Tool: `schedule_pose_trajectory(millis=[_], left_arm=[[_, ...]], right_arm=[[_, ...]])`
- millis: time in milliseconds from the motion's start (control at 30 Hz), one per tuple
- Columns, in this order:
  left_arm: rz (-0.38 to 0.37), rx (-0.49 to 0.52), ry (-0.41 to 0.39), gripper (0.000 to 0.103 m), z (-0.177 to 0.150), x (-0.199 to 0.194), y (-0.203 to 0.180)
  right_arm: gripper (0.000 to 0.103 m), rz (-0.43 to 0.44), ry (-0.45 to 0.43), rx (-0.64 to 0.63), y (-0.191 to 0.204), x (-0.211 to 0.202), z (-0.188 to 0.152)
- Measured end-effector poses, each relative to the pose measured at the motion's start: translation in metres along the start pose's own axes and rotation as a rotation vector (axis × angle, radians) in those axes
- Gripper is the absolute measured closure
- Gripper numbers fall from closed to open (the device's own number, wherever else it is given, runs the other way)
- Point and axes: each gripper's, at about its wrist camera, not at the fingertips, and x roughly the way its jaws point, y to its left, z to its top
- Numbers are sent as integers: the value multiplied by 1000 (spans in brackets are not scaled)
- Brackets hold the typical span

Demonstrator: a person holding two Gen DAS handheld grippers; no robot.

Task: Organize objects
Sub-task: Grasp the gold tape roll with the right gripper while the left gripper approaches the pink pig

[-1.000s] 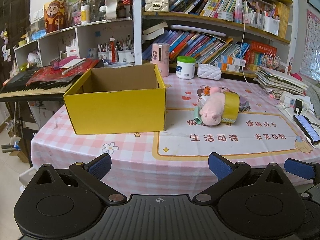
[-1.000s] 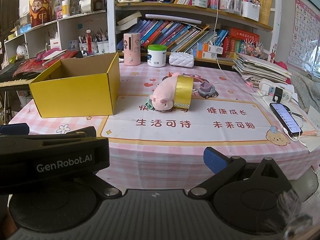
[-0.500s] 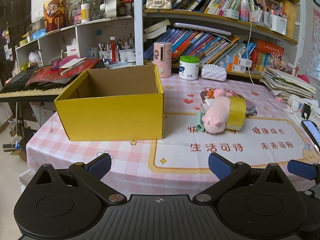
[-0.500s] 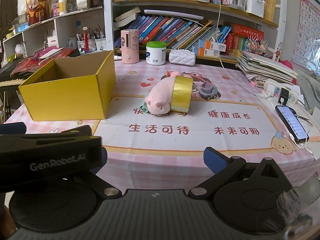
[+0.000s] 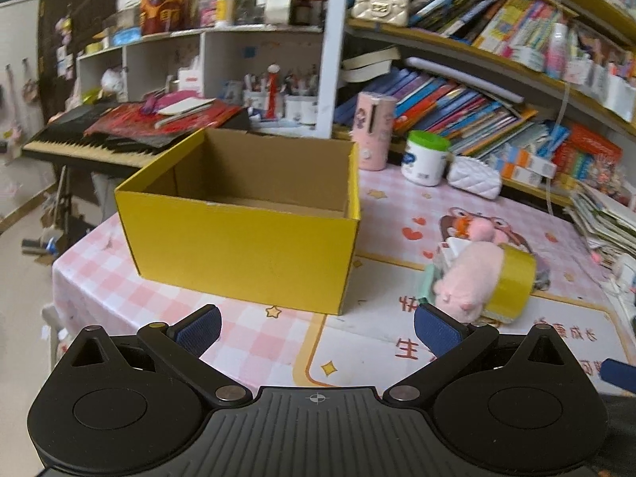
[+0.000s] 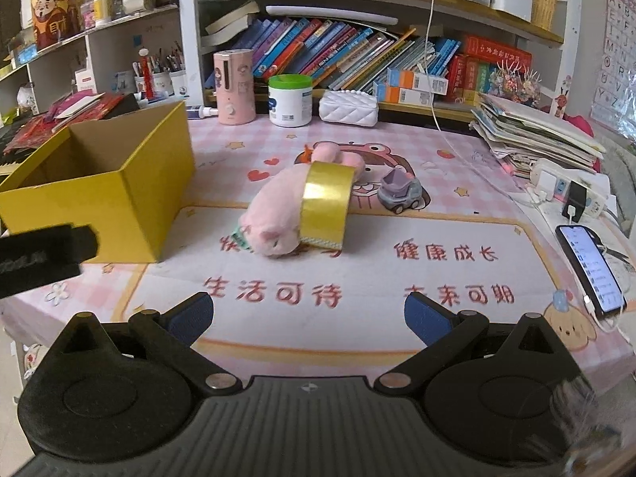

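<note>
An empty yellow cardboard box (image 5: 242,254) (image 6: 99,194) stands open on the left of the table. Right of it lies a pink plush pig (image 6: 274,214) (image 5: 465,278) with a roll of yellow tape (image 6: 326,206) (image 5: 512,282) around its middle. A green item (image 6: 240,238) pokes out under its snout. A small grey toy car (image 6: 397,192) sits just right of the tape. My left gripper (image 5: 316,328) is open near the table's front edge, facing the box. My right gripper (image 6: 306,314) is open too, short of the pig, with nothing between its fingers.
A pink humidifier (image 6: 234,83), a white green-lidded jar (image 6: 289,99) and a white quilted pouch (image 6: 348,101) line the back edge. Stacked papers (image 6: 532,131), a power strip (image 6: 572,194) and a phone (image 6: 590,268) crowd the right side. Bookshelves rise behind; a keyboard (image 5: 91,147) stands left.
Both grippers have come forward over the table, so the box and the pig look larger. The left view has swung left towards the box. Nothing on the table has moved.
</note>
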Motion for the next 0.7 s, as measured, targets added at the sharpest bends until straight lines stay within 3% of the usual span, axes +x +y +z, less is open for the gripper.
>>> schedule_pose_trajectory(millis=[333,533,700], left_arm=[[122,-61,9,0,2,12,-10],[168,-66,10,0,1,13,-16],[220,-65,3,0,1,10,-16]], right_arm=[[0,84,-9,-15,-29,41,29],[0,144,-59,-39,-35,65,46],[2,162,-34,-13,-37,98,59]])
